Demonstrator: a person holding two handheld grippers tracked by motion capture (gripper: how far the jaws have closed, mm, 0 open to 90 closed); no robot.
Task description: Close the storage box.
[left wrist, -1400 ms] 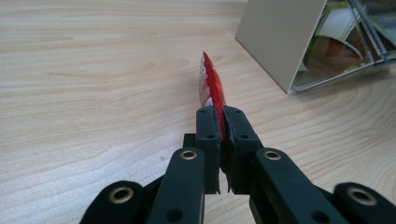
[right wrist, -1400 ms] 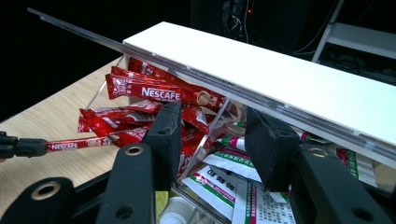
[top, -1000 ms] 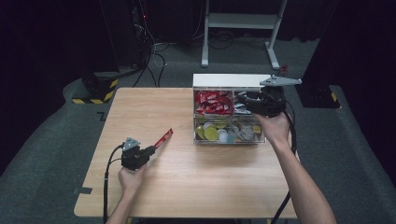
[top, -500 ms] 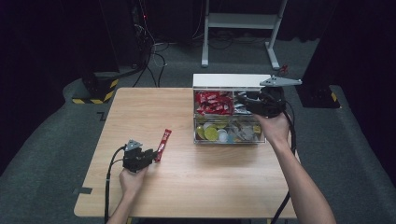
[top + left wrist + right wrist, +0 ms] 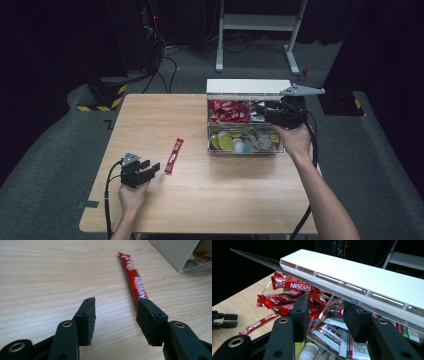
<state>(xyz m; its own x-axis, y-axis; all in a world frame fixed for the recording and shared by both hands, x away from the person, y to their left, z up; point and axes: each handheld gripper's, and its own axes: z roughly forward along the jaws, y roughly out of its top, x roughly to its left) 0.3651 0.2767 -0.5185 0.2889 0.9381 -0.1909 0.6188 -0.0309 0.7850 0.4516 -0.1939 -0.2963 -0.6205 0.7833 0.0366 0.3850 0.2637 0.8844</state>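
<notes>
A red coffee stick [image 5: 174,155] lies on the table [image 5: 150,115], its long axis toward 12 o'clock, just off the open, empty left gripper [image 5: 150,169] at 2 o'clock; the right gripper [image 5: 265,111], jaws apart, hovers over the organizer box [image 5: 247,86].

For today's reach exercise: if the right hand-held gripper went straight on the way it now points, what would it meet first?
Probably the red Nescafe sachets in the clear organiser box; the right hand-held gripper points at them, jaws open, though depth is unclear.

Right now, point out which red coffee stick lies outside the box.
The lone red stick flat on the bare table, just ahead of the left gripper; every other red stick is piled inside the clear box.
</notes>
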